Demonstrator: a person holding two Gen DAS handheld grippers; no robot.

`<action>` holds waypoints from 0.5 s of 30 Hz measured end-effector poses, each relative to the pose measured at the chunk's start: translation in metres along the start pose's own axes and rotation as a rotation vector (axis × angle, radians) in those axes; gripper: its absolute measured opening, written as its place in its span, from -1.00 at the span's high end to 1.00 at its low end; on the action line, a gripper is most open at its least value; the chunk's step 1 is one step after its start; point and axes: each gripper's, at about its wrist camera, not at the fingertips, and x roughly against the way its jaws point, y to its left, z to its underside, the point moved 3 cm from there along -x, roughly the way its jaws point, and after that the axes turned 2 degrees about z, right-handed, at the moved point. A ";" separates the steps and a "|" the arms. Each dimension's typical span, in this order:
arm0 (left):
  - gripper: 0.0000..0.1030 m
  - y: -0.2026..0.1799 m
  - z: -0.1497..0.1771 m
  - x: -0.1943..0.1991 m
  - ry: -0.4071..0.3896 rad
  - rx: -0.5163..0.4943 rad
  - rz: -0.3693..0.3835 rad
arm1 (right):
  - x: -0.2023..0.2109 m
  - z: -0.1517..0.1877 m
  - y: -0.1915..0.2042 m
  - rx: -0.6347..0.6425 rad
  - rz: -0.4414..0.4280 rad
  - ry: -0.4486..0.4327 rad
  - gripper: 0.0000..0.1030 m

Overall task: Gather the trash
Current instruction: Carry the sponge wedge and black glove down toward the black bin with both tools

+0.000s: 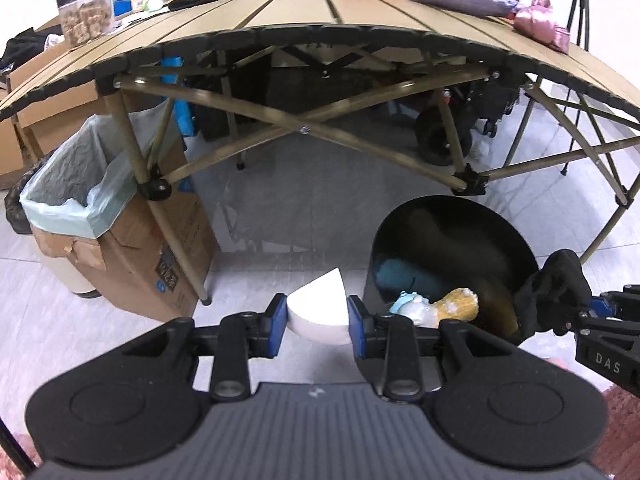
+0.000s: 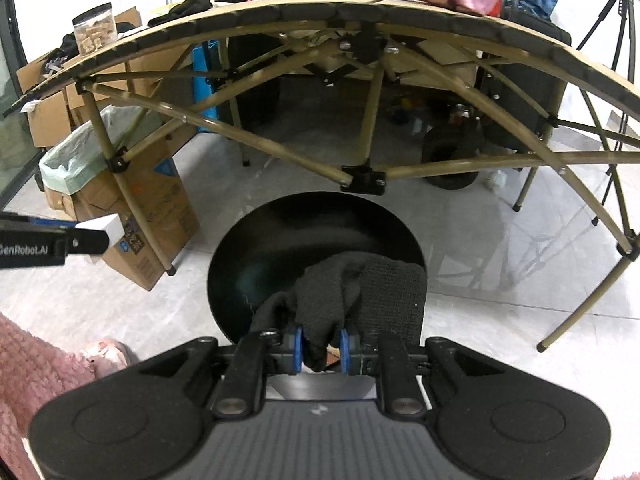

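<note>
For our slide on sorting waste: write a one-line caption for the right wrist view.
Right tongs grip a black cloth above the black bin, beside a folding table.

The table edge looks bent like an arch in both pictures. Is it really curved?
Likely not: in the left wrist view the table bows from fisheye distortion, corners blacked out; the right wrist view bends it likewise, with glare on the floor tiles.
</note>
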 end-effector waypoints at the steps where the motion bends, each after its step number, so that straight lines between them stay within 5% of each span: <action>1: 0.37 0.002 0.000 0.000 0.002 0.006 0.001 | -0.002 -0.003 0.002 0.001 -0.002 0.002 0.68; 15: 0.37 0.016 -0.001 -0.009 0.040 0.060 -0.015 | -0.035 -0.023 0.011 -0.024 -0.011 0.044 0.68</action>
